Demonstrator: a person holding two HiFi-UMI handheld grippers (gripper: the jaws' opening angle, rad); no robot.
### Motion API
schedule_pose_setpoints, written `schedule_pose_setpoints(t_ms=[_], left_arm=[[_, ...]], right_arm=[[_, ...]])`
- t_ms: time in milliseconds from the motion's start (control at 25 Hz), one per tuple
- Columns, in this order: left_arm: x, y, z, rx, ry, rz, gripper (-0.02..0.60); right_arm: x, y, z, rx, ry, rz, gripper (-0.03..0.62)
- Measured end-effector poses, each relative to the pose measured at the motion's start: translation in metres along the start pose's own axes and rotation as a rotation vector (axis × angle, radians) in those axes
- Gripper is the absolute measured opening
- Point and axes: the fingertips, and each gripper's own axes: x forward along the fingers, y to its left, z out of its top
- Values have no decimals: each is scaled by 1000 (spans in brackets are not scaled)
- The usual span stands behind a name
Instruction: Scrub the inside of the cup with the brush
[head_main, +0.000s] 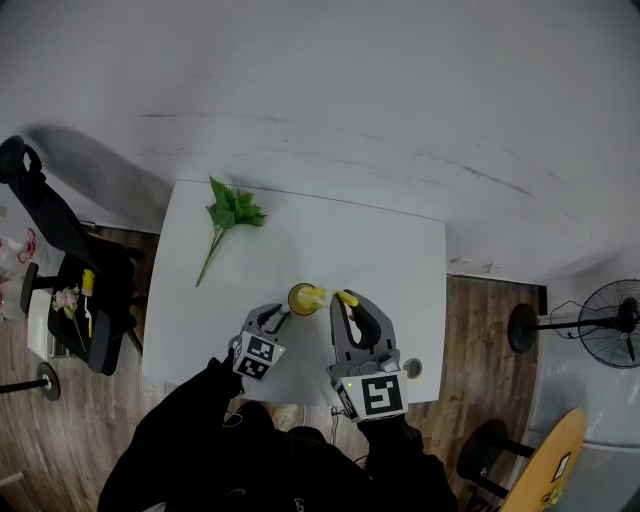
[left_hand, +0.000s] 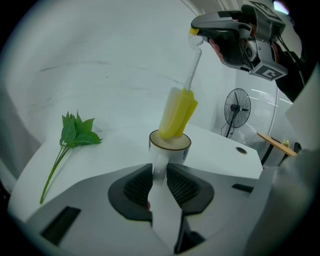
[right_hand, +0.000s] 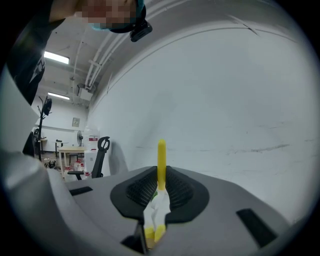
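Closest in, pinches with the left gripper the pale near side of a small clear cup with a tan rim, jaws narrowed onto it and pads pressing from both sides. Holds that cup upright at the near part of the white rectangular tabletop, base hidden behind the jaws, so cannot tell whether it touches the surface. Just to the right, clamps with the right gripper the slim handle of a long brush with a clear stem and yellow sponge head, jaws closed tight on it, yellow handle tip poking up past the pads. Slants the brush down from the upper right, lower end of the sponge dipped inside the cup's mouth, most of the sponge above the rim. Near the tabletop's right front corner: a small round grommet hole. Farther across, well apart to the left: a green leafy sprig, flat on the tabletop. Beyond the edges, on wooden floor: a black office chair at left, a black pedestal fan at right.
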Motion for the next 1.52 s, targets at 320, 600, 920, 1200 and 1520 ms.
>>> schedule_pose_setpoints(t_ms=[320,600,920,1200,1520], left_arm=[[-20,-2,14,-35,-39,-8,189],[-55,2,36,-40,-108,26,221],[-115,9,78,-66,-230,109,221],[-179,-6,118,-33,-343,149,219],[-238,-44,126,7,-400,166,175]], right_arm=[[-26,2,21,-37,-38,-37,66],[-50,0,21,-39,-42,-73,66],[-85,0,21,-43,-53,-112,66],[-127,6,23,-44,-71,-147,66],[-180,24,19,-38,-80,-186,66]])
